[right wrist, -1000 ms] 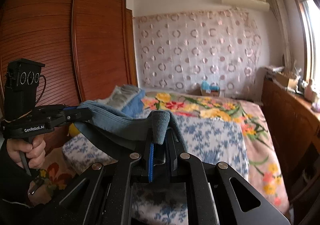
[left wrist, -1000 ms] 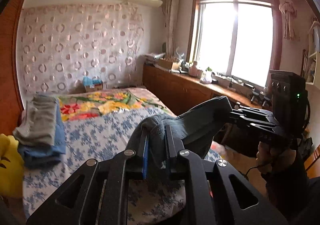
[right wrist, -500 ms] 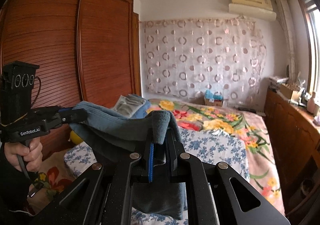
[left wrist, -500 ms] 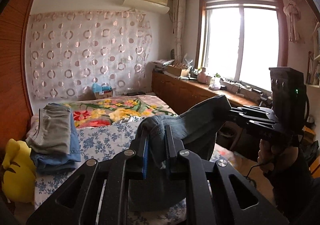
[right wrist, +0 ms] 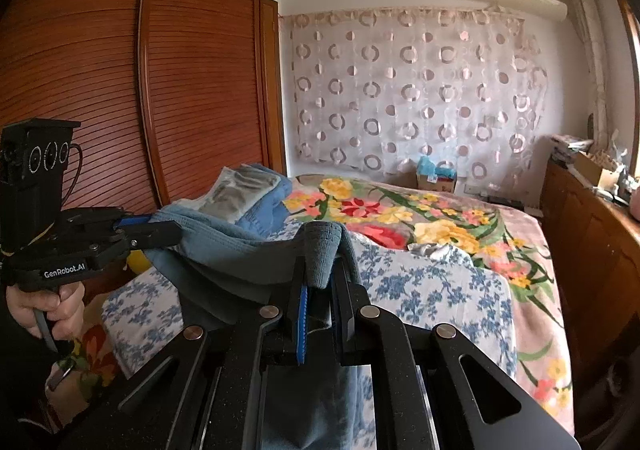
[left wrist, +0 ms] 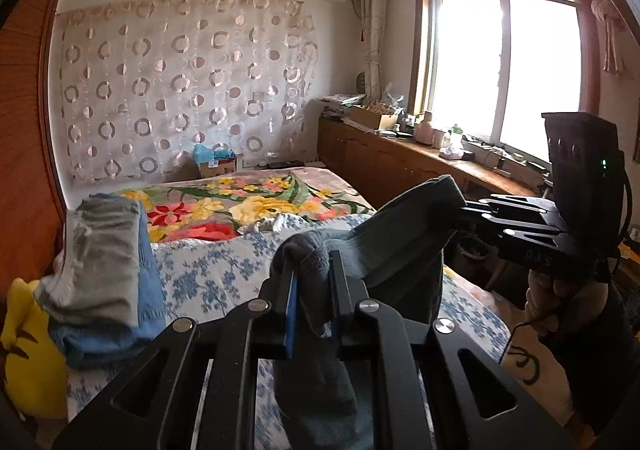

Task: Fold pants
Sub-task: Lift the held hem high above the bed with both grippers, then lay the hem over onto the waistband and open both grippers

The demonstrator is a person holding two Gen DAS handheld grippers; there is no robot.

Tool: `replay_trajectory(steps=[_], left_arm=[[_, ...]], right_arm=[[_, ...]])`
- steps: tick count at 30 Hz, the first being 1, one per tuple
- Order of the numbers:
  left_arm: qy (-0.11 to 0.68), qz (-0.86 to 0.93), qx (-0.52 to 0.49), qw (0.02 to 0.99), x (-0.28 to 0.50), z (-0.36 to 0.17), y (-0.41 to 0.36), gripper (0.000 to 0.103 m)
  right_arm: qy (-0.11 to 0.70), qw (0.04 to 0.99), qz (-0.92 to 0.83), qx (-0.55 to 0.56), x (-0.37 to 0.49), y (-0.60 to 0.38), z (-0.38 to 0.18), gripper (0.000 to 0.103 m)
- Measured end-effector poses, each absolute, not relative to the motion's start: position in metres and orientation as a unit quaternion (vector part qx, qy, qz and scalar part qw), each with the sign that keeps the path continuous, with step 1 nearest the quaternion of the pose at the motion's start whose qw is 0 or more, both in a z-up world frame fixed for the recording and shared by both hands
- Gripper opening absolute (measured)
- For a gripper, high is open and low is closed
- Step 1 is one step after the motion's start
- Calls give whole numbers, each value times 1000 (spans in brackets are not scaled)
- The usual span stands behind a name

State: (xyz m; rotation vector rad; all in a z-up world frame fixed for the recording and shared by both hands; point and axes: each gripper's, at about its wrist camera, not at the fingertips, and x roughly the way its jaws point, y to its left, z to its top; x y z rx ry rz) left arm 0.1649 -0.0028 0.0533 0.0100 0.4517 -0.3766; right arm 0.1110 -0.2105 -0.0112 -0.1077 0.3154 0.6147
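Both tools are lifted above the bed, each pinching one end of the pants. Left tool [left wrist: 310, 290] has its black jaws pressed onto a thick bunched fold of the pants [left wrist: 404, 246], a soft, slightly fuzzy grey-blue knit. Right tool [right wrist: 320, 282] clamps another rolled hem of the same cloth; a blue pad lines the inner face of one finger. In the right wrist view the left tool [right wrist: 160, 232] appears from the side, its flat black tips closed on the fabric, with the cloth sagging in a shallow curve between the two grips. Loose cloth hangs down from that span, below the tools and over the near end of the bed.

Under it the bed [right wrist: 440, 290] carries a white sheet with a small blue flower print, and further back a smooth blanket [left wrist: 256, 205] with large yellow, red and green blooms. A stack of folded clothes [left wrist: 100, 262], grey on top of blue denim, sits at the bed's left edge beside a yellow plush toy [left wrist: 28, 362]. A ribbed wooden wardrobe [right wrist: 120, 89] stands close along that side. On the other side a low wooden cabinet [left wrist: 400, 165], cluttered on top, runs under the window [left wrist: 500, 65]. The middle of the sheet lies flat and unoccupied, between the stack and the bed's right edge.
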Motion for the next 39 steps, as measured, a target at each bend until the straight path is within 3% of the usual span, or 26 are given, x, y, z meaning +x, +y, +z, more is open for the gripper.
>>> replay_trajectory(steps=[13, 21, 39], left_arm=[[212, -169, 13, 963, 251, 90, 5, 14], [200, -167, 15, 965, 261, 104, 12, 14], [256, -176, 16, 950, 167, 45, 6, 14]], right_arm=[[147, 941, 299, -62, 211, -188, 33, 9], [118, 948, 290, -53, 236, -178, 52, 9], [201, 931, 293, -79, 160, -170, 26, 9]])
